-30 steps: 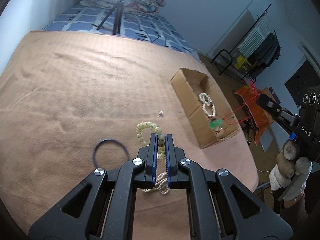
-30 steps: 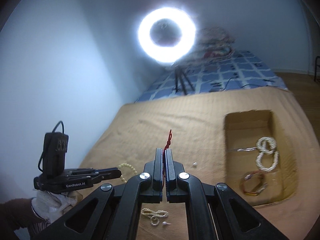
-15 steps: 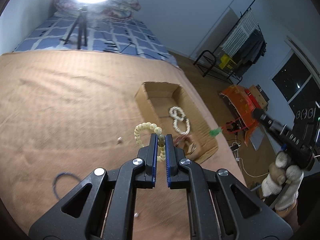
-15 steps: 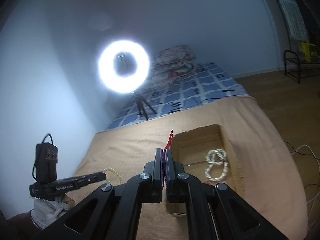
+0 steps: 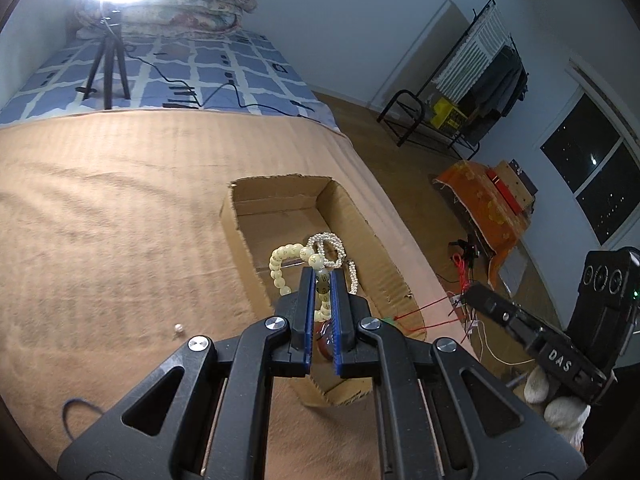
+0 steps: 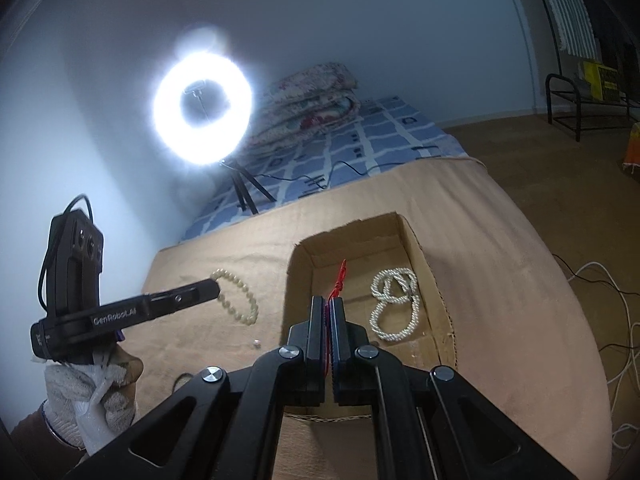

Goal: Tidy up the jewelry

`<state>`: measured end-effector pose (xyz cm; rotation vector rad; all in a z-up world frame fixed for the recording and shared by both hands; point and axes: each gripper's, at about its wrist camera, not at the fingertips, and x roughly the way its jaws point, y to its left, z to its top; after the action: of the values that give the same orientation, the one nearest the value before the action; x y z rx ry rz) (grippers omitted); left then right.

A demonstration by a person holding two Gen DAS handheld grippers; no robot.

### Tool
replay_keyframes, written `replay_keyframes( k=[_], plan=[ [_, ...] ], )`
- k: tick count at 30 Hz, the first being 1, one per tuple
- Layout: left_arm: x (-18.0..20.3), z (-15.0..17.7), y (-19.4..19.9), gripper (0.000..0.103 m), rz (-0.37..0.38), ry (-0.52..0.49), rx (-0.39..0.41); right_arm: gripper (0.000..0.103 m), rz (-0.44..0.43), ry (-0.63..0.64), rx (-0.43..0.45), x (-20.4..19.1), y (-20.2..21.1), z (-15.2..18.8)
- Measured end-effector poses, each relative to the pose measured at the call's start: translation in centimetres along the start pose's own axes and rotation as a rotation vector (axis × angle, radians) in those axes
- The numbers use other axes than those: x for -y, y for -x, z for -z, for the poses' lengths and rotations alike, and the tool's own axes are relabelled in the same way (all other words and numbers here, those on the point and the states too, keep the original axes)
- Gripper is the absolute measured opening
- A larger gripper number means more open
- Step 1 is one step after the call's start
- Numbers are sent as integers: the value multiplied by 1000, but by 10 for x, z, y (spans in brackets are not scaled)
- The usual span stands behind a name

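Note:
My left gripper is shut on a cream bead bracelet, whose loop hangs lifted off the blanket. In the right wrist view this left gripper and the bracelet sit just left of the cardboard box. My right gripper is shut on a thin red cord above the box's near end. From the left wrist view the right gripper is beyond the box, with the red cord trailing towards it. A white pearl necklace lies inside the box.
A small loose bead and a dark ring lie on the tan blanket. A ring light on a tripod stands on the blue quilt behind. Cables and a clothes rack are on the floor to the right.
Both grippers have moved towards the box. The left one carried the bead bracelet away from the dark ring and up to the box. The right one brought the red cord over the box's near end.

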<state>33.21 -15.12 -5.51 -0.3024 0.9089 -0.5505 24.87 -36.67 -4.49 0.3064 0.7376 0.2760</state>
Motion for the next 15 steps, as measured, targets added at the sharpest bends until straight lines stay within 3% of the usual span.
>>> replay_keyframes(
  k=[15],
  plan=[
    [19, -1, -66, 5, -49, -24, -74, 0, 78, -11, -70, 19, -23, 13]
  ],
)
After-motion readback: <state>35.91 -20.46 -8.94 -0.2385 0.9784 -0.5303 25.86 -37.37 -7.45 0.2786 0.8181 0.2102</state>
